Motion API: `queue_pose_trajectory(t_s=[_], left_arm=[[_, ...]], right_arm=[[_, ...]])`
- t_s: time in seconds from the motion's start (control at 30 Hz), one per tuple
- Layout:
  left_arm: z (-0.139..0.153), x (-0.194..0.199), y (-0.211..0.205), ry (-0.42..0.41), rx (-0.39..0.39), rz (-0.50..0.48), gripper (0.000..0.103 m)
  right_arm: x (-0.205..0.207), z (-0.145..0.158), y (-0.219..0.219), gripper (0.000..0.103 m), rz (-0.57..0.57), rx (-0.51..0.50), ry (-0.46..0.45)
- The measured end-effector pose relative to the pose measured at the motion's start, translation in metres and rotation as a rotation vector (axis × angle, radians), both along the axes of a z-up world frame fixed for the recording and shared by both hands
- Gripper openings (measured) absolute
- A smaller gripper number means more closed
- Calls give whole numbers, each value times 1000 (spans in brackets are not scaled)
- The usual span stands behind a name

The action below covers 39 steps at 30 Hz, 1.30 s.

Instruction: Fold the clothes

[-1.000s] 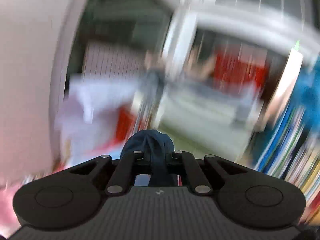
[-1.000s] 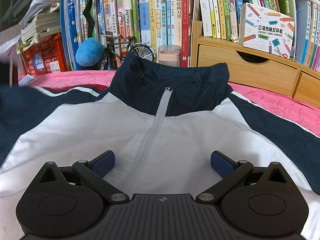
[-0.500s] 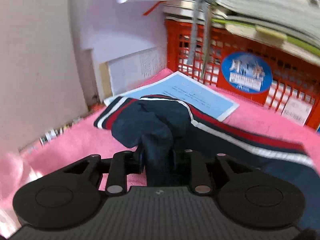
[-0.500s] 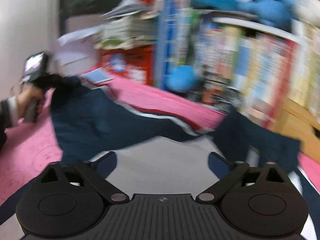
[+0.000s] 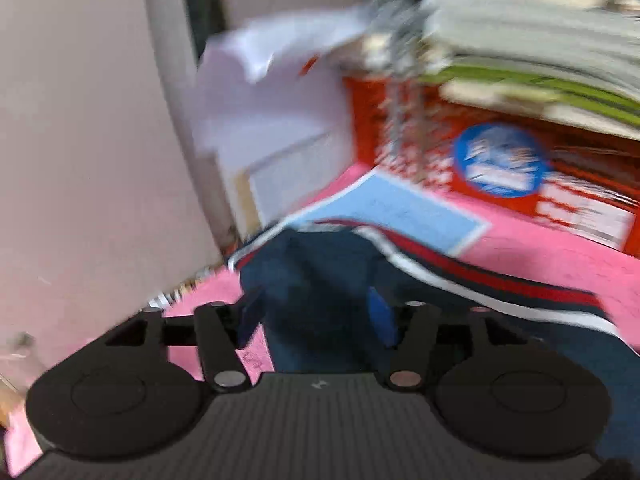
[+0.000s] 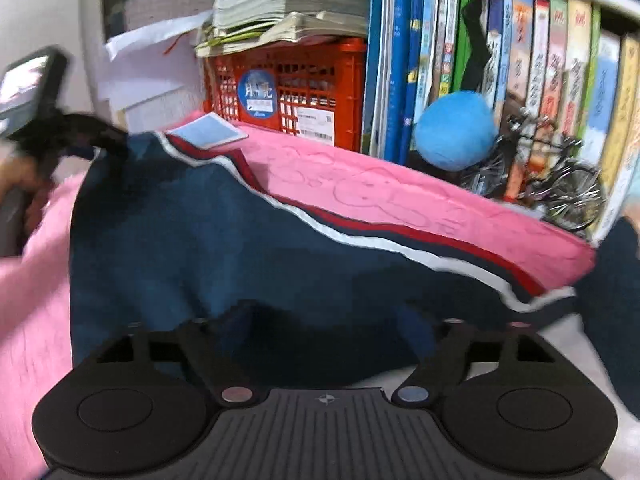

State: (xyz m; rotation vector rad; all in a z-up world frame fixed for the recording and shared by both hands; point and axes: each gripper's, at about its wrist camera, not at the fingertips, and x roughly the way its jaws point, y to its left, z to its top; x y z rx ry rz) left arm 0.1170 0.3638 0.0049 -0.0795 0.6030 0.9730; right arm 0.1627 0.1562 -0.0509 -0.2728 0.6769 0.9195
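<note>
- Your left tool: its 2 blue pads stand apart, with the navy cuff end of the sleeve lying loose between them; the view is blurred, but no clamp on the cloth shows.
- Your right tool: the fingers are spread wide and hover low over the dark sleeve, holding nothing.
- The jacket: it lies on the pink counter, its navy sleeve stretched out toward the far-left corner, with a red and white stripe along the far edge. White body cloth shows at the lower right of the right view.
- The sleeve end rests just beside a light blue sheet and near the red crate, which carries a stack of papers.
- Risk 1: with the left pads apart, the cuff may slump or bunch, so the sleeve would not lie straight for the fold.
- Risk 2: a regrasp at the cuff could pinch the blue sheet with the cloth, since the 2 lie so close, and drag it along.
- Risk 3: a wide sweep of the sleeve toward the back could brush the crate, the blue ball or the small model bicycle by the books.
- Risk 4: the right tool, closing here, may take more than 1 layer and crease the fold.
</note>
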Motion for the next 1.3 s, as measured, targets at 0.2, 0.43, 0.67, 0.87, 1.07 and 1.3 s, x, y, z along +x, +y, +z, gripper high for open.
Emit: queue_pose_trajectory(t_s=[0.2,0.43,0.67,0.87,1.07,1.3], left_arm=[[15,-34,-110,0,224,-439,86],[-1,1,-240,74,136,-972,80],[-40,103,-304,186,142,-1072,38],[-56,166,-294,182,213,-952,40],[-50,175,-290,205,175,-912,46],[-19,48,-274,96,64,-1046,49]], right_arm=[[-11,33,-70,83,40,22,-16],[17,32,-193,55,-170,-101,-16],[101,10,-220,42,-476,-117,-18],[142,1,-222,43,-516,-68,-62],[146,2,-232,46,-478,-47,-72],[37,39,-258,78,-249,-10,-67]])
